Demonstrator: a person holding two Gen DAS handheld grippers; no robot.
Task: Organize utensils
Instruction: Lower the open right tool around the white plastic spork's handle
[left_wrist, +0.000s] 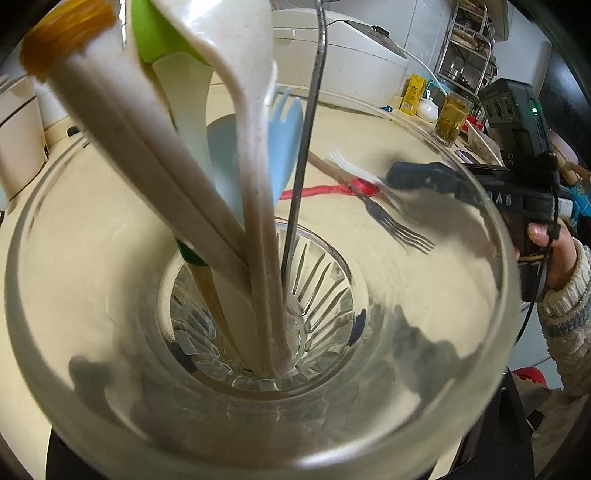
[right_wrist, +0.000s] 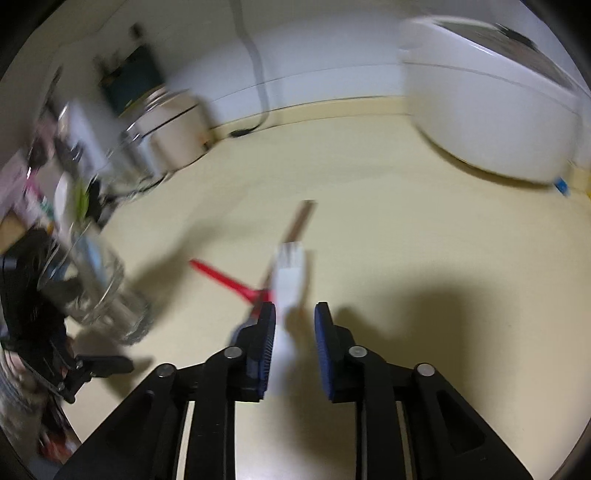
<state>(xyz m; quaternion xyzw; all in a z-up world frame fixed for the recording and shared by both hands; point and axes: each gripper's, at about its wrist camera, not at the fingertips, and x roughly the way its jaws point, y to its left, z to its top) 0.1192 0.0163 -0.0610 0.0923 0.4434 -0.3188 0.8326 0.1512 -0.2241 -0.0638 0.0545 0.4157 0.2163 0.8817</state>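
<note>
A big white rice cooker (right_wrist: 491, 110) is sitting at the far right of the cream desk (right_wrist: 406, 229), and a glass of tea (left_wrist: 452, 118) is standing farther back. The tall glass jar (left_wrist: 258, 435) is filling the left wrist view, with white spoons (left_wrist: 255, 192), a blue fork (left_wrist: 286, 122) and a thin metal handle (left_wrist: 306, 140) leaning up out of it. I cannot tell how the left fingers are set. On the desk, a red utensil (right_wrist: 225, 279) and a brown-handled one (right_wrist: 301, 218) are lying crossed. A white fork (right_wrist: 290, 273) is pointing far, away from the right gripper (right_wrist: 294, 314). Its blue fingers (right_wrist: 266, 332) are spread apart around the handle, low over the desk.
</note>
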